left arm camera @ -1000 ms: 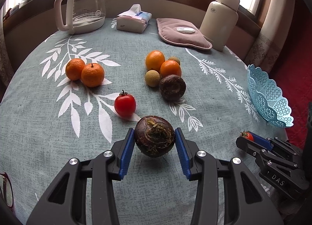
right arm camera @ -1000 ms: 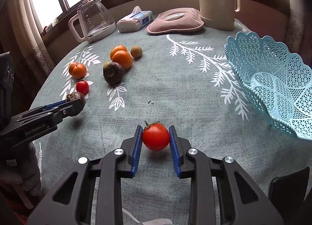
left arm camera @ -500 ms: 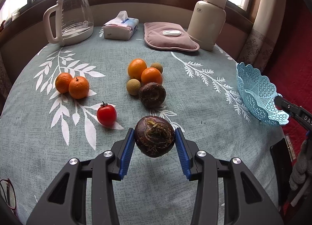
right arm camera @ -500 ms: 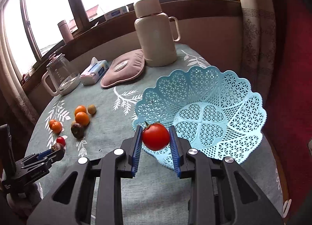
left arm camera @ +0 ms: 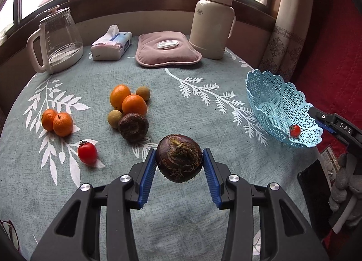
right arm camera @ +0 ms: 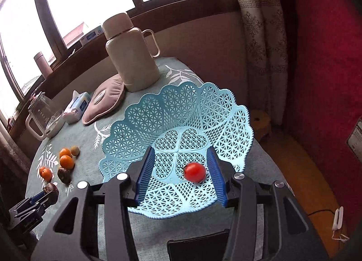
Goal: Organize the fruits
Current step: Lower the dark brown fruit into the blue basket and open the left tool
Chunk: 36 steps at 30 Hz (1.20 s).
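Left gripper: the black two-finger gripper with blue pads (left arm camera: 179,166) was clenched on a round, dark purple-brown bulb-like fruit with dried fibres on top (left arm camera: 179,157), held above the table.
Right gripper: the matching black gripper with blue pads (right arm camera: 179,171) hung over the basket, its jaws opening; the small red tomato (right arm camera: 194,172) sat between the pads, touching neither.
Basket: a pale blue, lattice-work plastic basket with a scalloped rim (right arm camera: 140,111) stood near the table's right edge; the tomato lay on its floor, also visible in the left wrist view (left arm camera: 295,130).
Table: a round table under a grey-green cloth printed with white leaves (left arm camera: 203,75).
Fruit on the cloth: a second red tomato (left arm camera: 87,153) lay alone near the left; two oranges (left arm camera: 57,121) touched each other further left; a central cluster held two more oranges (left arm camera: 127,101), two small tan round fruits (left arm camera: 143,93), and another dark brown bulb-like fruit (left arm camera: 133,127).
Far side of the table: a clear glass kettle with a white handle (left arm camera: 57,39), a tissue pack (left arm camera: 112,45), a pink padded heat pack (left arm camera: 167,49), and a cream thermos jug (left arm camera: 213,22) stood by the windows.
Person: a grey-gloved hand (left arm camera: 346,182) showed at the right edge of the left wrist view.
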Available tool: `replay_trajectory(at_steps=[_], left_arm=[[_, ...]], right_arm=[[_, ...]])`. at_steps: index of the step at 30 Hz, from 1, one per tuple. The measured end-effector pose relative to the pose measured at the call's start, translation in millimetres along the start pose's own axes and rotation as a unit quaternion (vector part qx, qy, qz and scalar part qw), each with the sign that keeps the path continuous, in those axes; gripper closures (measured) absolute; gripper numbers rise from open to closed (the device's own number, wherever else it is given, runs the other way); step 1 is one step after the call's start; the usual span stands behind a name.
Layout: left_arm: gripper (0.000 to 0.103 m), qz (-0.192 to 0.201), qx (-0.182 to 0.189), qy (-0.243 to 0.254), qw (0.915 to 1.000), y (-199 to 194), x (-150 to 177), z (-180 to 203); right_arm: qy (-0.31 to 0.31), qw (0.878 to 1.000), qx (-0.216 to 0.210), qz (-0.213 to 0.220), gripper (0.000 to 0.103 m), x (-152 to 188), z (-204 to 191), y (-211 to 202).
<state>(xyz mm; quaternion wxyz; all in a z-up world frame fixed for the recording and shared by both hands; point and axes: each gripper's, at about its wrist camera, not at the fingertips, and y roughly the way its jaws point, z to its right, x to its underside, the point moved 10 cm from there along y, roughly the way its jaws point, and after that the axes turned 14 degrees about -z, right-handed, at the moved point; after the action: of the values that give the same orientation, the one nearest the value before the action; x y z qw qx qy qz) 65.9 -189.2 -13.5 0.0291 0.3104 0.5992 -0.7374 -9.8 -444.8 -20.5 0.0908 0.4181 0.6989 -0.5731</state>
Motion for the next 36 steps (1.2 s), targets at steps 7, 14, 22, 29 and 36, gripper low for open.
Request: replay_trajectory(at_steps=[7, 14, 22, 29, 36], left_arm=[[0.061, 0.013, 0.016, 0.049, 0.9986, -1.6, -22.0, 49.7], [0.061, 0.015, 0.044, 0.091, 0.9947, 4.7, -38.4, 103.9], [0.061, 0.006, 0.067, 0.124, 0.9900, 18.6, -46.4, 146.5], [0.051, 0.003, 0.078, 0.127, 0.9888, 25.5, -49.4, 158.6], [0.043, 0.013, 0.076, 0.108, 0.9911, 20.1, -51.9, 144.0]], right_arm=[[0.032, 0.999, -0.002, 0.027, 0.054, -10.1, 16.6, -17.4], [0.033, 0.998, 0.004, 0.051, 0.045, -15.1, 21.8, -31.3], [0.044, 0.998, -0.001, 0.053, 0.045, -16.9, 27.6, -32.4], [0.046, 0.998, -0.001, 0.049, 0.045, -16.2, 27.8, -30.1], [0.046, 0.998, -0.001, 0.049, 0.045, -15.2, 26.3, -29.3]])
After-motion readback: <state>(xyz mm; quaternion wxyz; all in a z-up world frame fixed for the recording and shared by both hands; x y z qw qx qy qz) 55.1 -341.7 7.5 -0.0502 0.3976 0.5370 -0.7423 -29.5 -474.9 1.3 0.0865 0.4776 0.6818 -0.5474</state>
